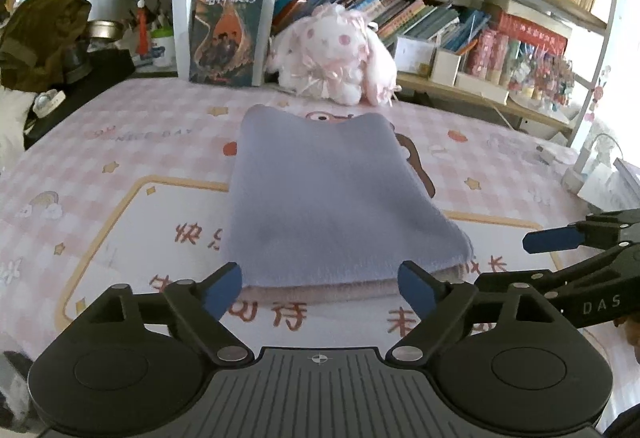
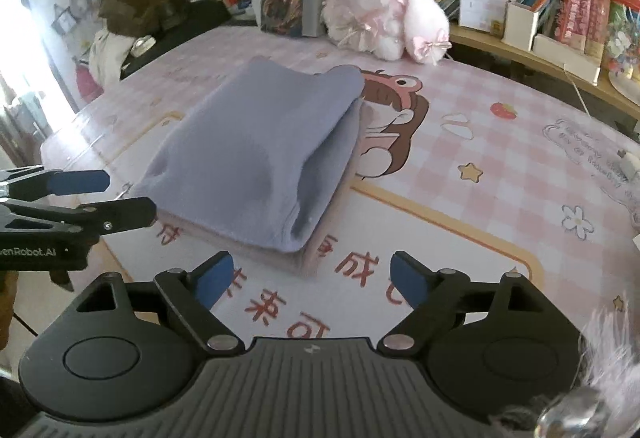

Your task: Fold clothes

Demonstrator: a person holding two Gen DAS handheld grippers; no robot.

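Pink checked table mat (image 1: 120, 142), one folded lilac garment (image 1: 320, 198), left tongs (image 1: 320, 286) apart, right tongs (image 2: 312, 278) apart, one plush rabbit (image 1: 336, 54)

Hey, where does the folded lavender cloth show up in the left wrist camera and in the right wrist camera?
Left wrist view: the folded lavender cloth lies in the centre, straight ahead between the open fingers.
Right wrist view: the cloth sits left of centre, beyond the left finger.
Shared landmark: the pink and white plush bunny on the table behind the cloth, beside the upright book.
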